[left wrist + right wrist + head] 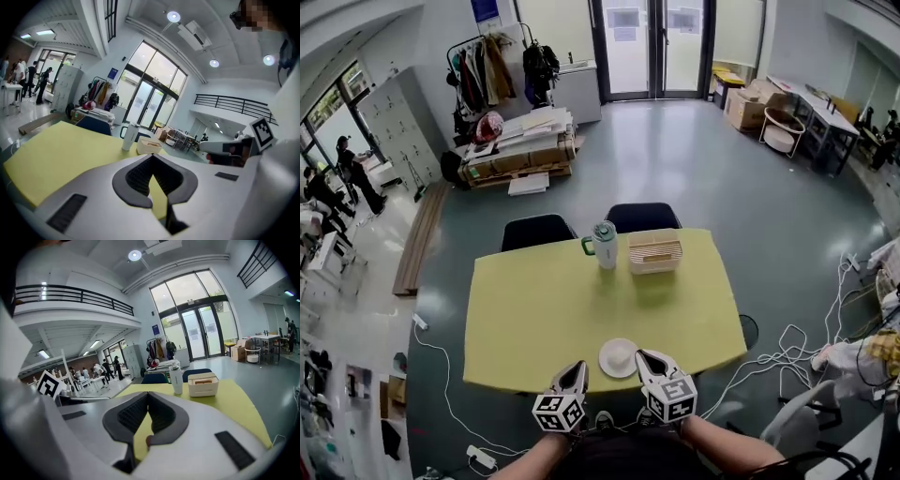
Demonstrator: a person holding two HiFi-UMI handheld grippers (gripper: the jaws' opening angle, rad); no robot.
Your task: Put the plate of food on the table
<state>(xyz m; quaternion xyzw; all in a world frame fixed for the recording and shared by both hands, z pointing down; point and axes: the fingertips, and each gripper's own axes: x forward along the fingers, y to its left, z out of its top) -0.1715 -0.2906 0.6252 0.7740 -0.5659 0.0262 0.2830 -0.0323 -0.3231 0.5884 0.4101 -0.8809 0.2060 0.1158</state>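
A small white plate [618, 357] lies on the yellow table [534, 319] near its front edge; I cannot make out what is on it. My left gripper [577, 368] hovers at the front edge just left of the plate, not touching it. Its jaws [151, 158] are shut with nothing between them. My right gripper [646, 357] hangs just right of the plate, close to its rim. Its jaws [147, 394] meet at the tips, shut and empty. The plate does not show in either gripper view.
A white tumbler with a green handle [605, 244] and a white slatted box [654, 251] stand at the table's far edge. Two dark chairs [537, 230] are pushed in behind it. Cables [787, 356] lie on the floor to the right.
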